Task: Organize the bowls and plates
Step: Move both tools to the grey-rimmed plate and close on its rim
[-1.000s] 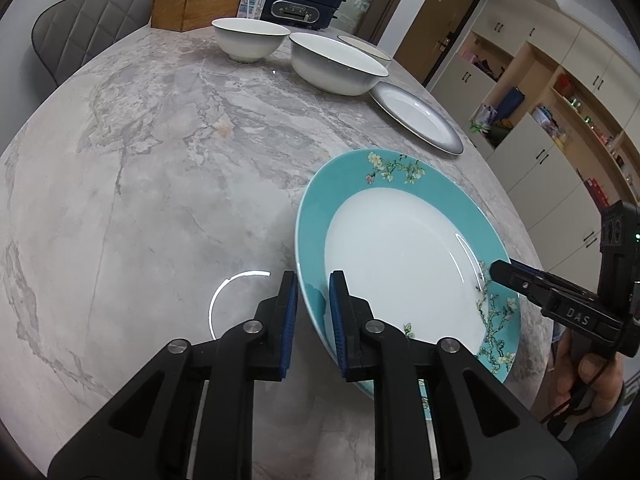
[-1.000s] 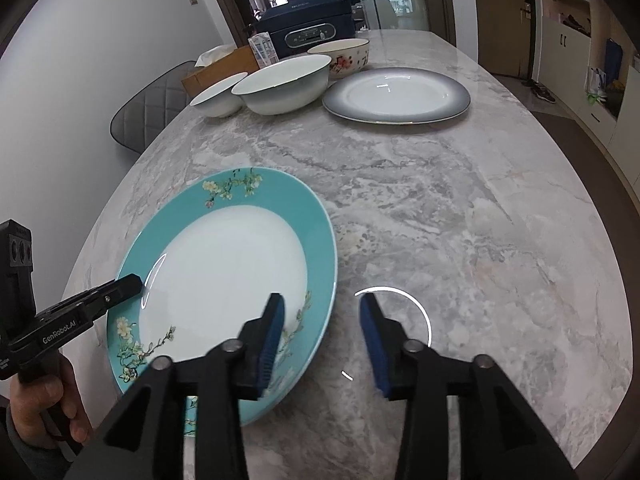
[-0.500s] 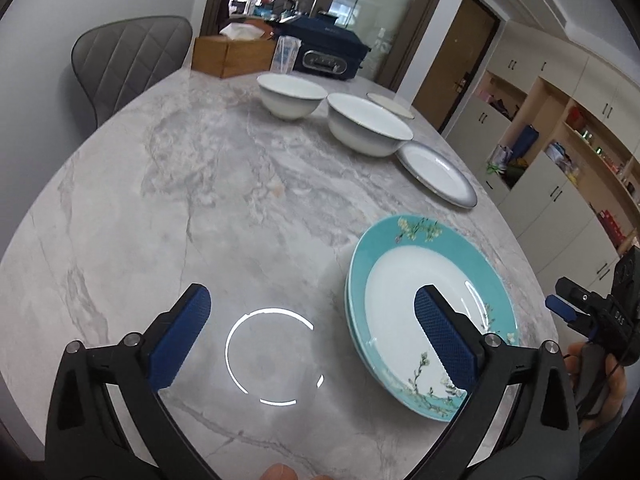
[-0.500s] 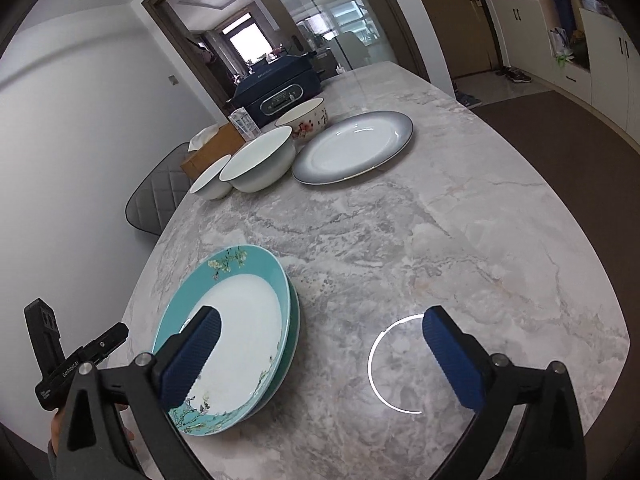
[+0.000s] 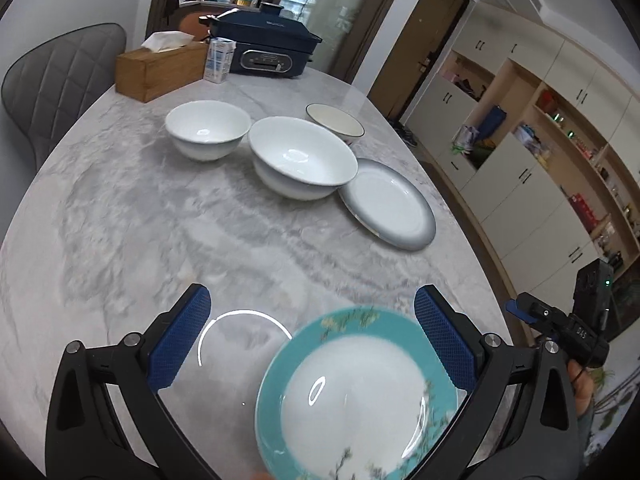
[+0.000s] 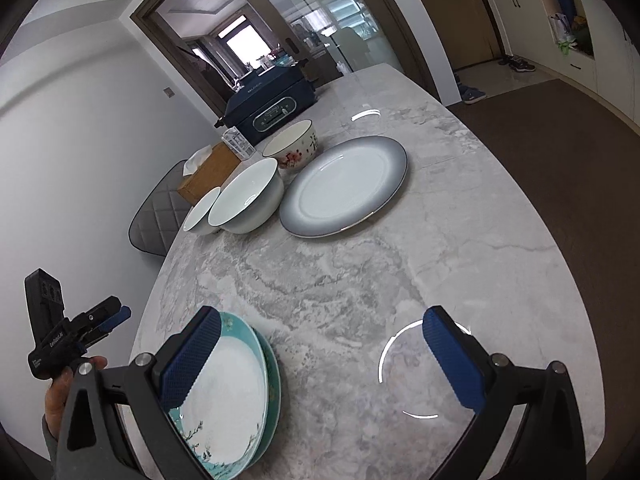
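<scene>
Two stacked teal-rimmed flowered plates (image 5: 360, 396) (image 6: 228, 396) lie at the near table edge. My left gripper (image 5: 316, 336) is open and empty above them. My right gripper (image 6: 320, 352) is open and empty, its left finger over the plates. A grey-rimmed plate (image 5: 388, 204) (image 6: 344, 186) lies farther back. Beside it stand a large white bowl (image 5: 302, 158) (image 6: 246, 196), a small white bowl (image 5: 208, 128) (image 6: 200, 212) and a flowered bowl (image 5: 334, 120) (image 6: 292, 146).
The marble table (image 5: 120, 220) holds a wooden tissue box (image 5: 160, 66), a small carton (image 5: 219, 60) and a dark blue cooker (image 5: 268, 50) at the far end. A grey chair (image 5: 48, 84) stands left. Cabinets line the right wall.
One second ago my left gripper was shut on the teal plate's rim. Both grippers opened wide, let the plate rest on the stack, and pulled back and up.
</scene>
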Demonstrator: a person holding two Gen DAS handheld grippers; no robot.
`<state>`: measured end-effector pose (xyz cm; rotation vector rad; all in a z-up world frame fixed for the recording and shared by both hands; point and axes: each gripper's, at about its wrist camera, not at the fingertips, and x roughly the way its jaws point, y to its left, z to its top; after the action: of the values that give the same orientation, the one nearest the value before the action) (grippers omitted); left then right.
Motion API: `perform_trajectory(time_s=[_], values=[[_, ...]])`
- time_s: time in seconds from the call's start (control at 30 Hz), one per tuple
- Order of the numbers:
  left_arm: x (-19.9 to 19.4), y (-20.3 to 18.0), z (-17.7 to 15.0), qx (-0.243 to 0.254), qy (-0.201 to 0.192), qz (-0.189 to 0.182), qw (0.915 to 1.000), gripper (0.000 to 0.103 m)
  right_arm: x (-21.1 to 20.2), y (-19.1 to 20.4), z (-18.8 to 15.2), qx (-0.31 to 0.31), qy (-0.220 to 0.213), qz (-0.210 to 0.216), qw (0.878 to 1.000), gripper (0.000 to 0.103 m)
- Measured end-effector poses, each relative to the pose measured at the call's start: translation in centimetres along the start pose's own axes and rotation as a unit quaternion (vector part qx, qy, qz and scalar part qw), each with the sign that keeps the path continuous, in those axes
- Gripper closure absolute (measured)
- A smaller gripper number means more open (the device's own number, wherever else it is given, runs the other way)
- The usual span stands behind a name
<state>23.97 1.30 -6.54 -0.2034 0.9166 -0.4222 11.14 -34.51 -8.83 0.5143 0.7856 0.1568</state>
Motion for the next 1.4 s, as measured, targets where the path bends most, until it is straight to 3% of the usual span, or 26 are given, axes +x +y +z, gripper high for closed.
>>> perform_trajectory(time_s=[0.27,0.47,0.57,0.67,0.8,1.17,1.4], values=[[8.4,-3.4,5.9,0.021,0.049,0.02,0.9984,0.0,3.8,-2.5,8.1,0.006,0.029,0.017,0.999,0.0],[14.6,-5.4,7.7,0.035,0.083,0.036,0.9953,0.001,8.2,-6.5,13.6,0.037,0.065,0.026,0.997,0.0],[17.1,-6.2,8.2,0.025,0.099,0.022,0.9946,0.002,10.8,-8.6,15.3,0.065,0.089,0.039,0.993,0.001],[19.2,-7.2,8.6,0.025,0.111,0.006,0.9934,0.004,13.0,-10.1,16.3,0.083,0.109,0.045,0.99,0.005],[21.4,-7.4,8.8,0.019,0.126,0.013,0.9917,0.004,14.7,-10.9,16.7,0.095,0.119,0.064,0.986,0.005],[21.9,-5.9,8.3,-0.011,0.149,0.029,0.9883,0.004,16.3,-11.9,16.9,0.113,0.132,0.092,0.98,0.005],[24.4,-5.4,8.1,-0.038,0.175,0.013,0.9837,0.004,16.8,-12.4,17.0,0.118,0.137,0.106,0.978,0.005]])
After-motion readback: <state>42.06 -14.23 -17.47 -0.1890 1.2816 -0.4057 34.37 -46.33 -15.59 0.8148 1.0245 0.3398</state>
